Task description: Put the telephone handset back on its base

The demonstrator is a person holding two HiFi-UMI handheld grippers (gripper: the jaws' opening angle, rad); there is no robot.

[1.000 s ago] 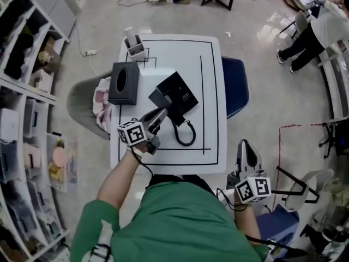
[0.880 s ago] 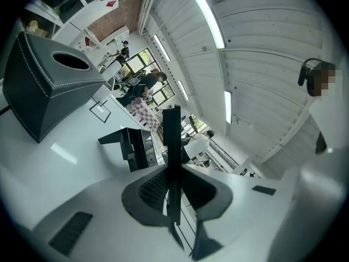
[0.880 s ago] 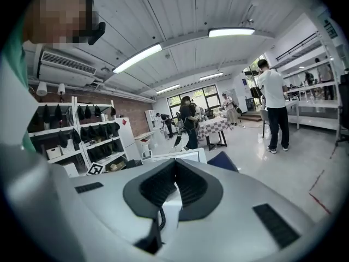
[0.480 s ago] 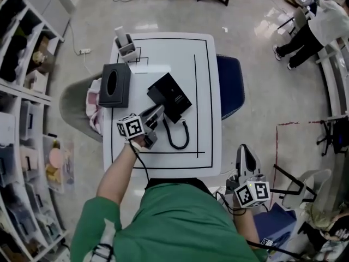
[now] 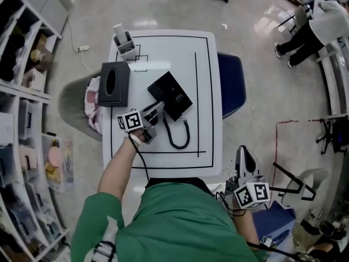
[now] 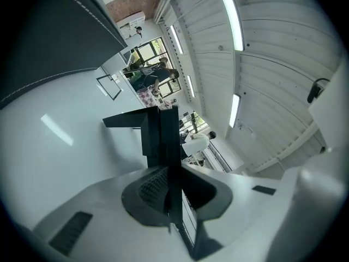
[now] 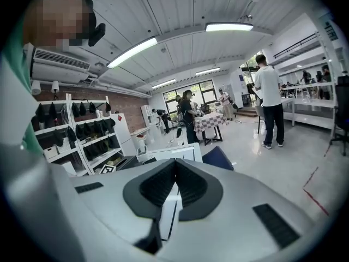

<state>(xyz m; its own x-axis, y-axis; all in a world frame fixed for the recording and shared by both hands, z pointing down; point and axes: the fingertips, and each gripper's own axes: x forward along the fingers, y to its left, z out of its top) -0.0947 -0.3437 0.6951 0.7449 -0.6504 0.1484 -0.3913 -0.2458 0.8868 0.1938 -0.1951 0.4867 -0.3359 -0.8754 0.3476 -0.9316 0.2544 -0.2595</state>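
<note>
The black telephone base (image 5: 173, 93) lies tilted near the middle of the white table (image 5: 204, 48). A black coiled cord (image 5: 178, 137) loops from it toward me. My left gripper (image 5: 157, 108) reaches the base's near left corner and is shut on the black handset (image 6: 161, 133), which stands edge-on between its pads (image 6: 152, 184) in the left gripper view. In the head view the gripper hides most of the handset. My right gripper (image 5: 244, 150) hangs off the table's near right corner, shut and empty, with its jaws (image 7: 174, 165) meeting.
A black tissue box (image 5: 113, 83) sits left of the base. A small white holder (image 5: 124, 42) stands at the far left corner. There is a blue chair (image 5: 232, 86) right of the table, a grey seat (image 5: 76, 103) on the left, shelves (image 5: 22, 91) further left, and a person (image 5: 319, 31) far right.
My left gripper has moved away from me with the handset, closer to the base's near left corner. The right gripper has stayed beside the table.
</note>
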